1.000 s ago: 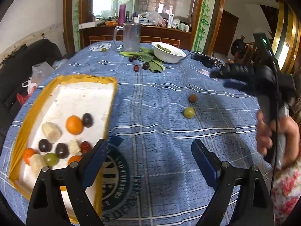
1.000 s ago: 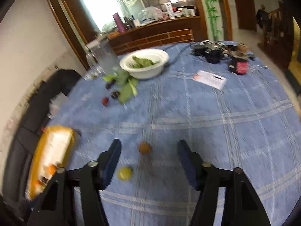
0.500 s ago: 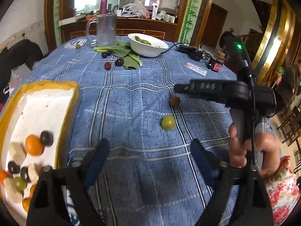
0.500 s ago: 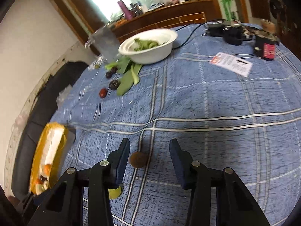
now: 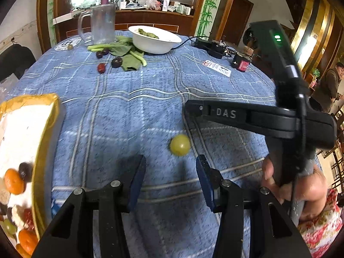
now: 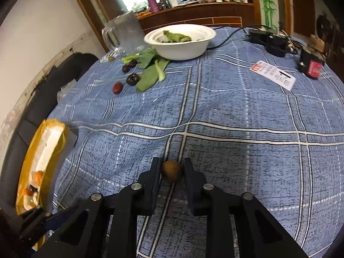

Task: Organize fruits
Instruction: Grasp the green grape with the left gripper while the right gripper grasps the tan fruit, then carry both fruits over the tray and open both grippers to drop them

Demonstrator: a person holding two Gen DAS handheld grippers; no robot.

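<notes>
My right gripper (image 6: 171,167) is shut on a small brown round fruit (image 6: 171,173) on the blue checked tablecloth. My left gripper (image 5: 170,169) is open, with a green grape (image 5: 180,145) lying just beyond its fingertips, slightly right of centre. The right gripper's body (image 5: 258,116) shows beyond the grape in the left wrist view. A yellow-rimmed white tray (image 5: 46,129) at the left holds several fruits: oranges, dark plums, a green grape and pale pieces. The tray also shows in the right wrist view (image 6: 46,144).
At the far side stand a white bowl of greens (image 5: 153,39), a glass mug (image 5: 101,24), leafy greens (image 5: 129,58), dark plums (image 5: 116,62) and a red date (image 5: 101,68). A paper card (image 5: 217,67), a dark jar (image 5: 241,62) and cables lie at the far right.
My right gripper has closed around the brown fruit. My left gripper has moved forward toward the green grape and narrowed somewhat; the tray has slid further left in its view.
</notes>
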